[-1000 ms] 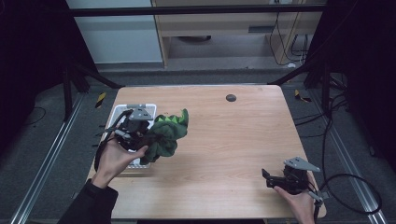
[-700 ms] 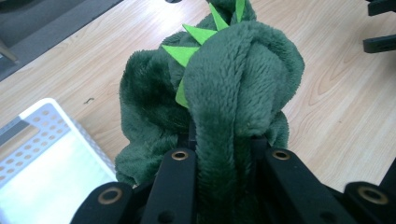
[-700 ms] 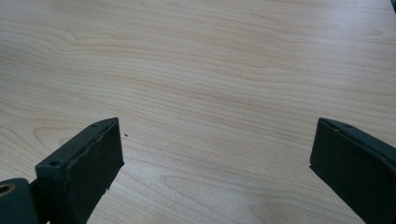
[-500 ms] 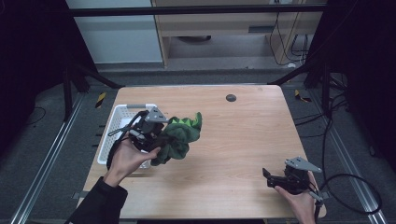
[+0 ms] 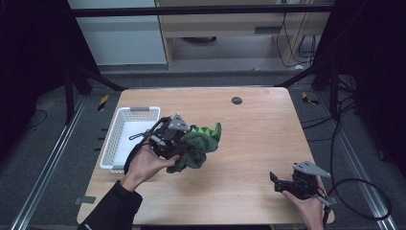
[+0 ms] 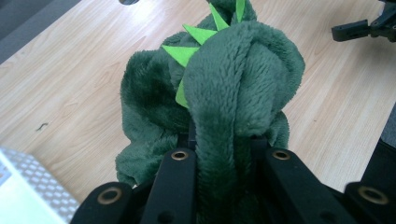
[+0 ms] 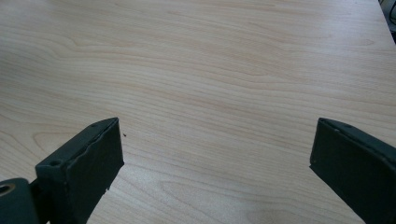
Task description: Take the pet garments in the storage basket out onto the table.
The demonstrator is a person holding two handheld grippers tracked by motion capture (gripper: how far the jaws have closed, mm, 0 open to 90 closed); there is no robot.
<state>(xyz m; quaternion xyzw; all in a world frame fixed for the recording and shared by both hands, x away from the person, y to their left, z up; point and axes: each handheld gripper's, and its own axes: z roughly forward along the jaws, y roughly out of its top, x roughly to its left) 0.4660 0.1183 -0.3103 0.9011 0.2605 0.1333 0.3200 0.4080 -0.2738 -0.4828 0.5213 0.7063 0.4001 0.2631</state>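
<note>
A dark green plush dinosaur point(image 5: 198, 146) with light green spikes hangs bunched up just above the wooden table point(image 5: 253, 129), right of a white basket point(image 5: 125, 136). My left gripper point(image 5: 184, 143) is shut on it; in the left gripper view both black jaws squeeze a fold of the plush dinosaur point(image 6: 224, 93) between them. Near the table's front right corner, my right gripper point(image 5: 277, 181) rests low with its jaws wide apart. In the right gripper view, the right gripper point(image 7: 217, 154) has only bare wood between its jaws.
The white basket looks empty and sits at the table's left edge. A small dark round disc point(image 5: 236, 100) lies at the far middle of the table. A dark floor with rails and cables surrounds the table.
My left gripper has carried the plush dinosaur rightward, away from over the basket and out above the table. The right gripper has stayed put.
</note>
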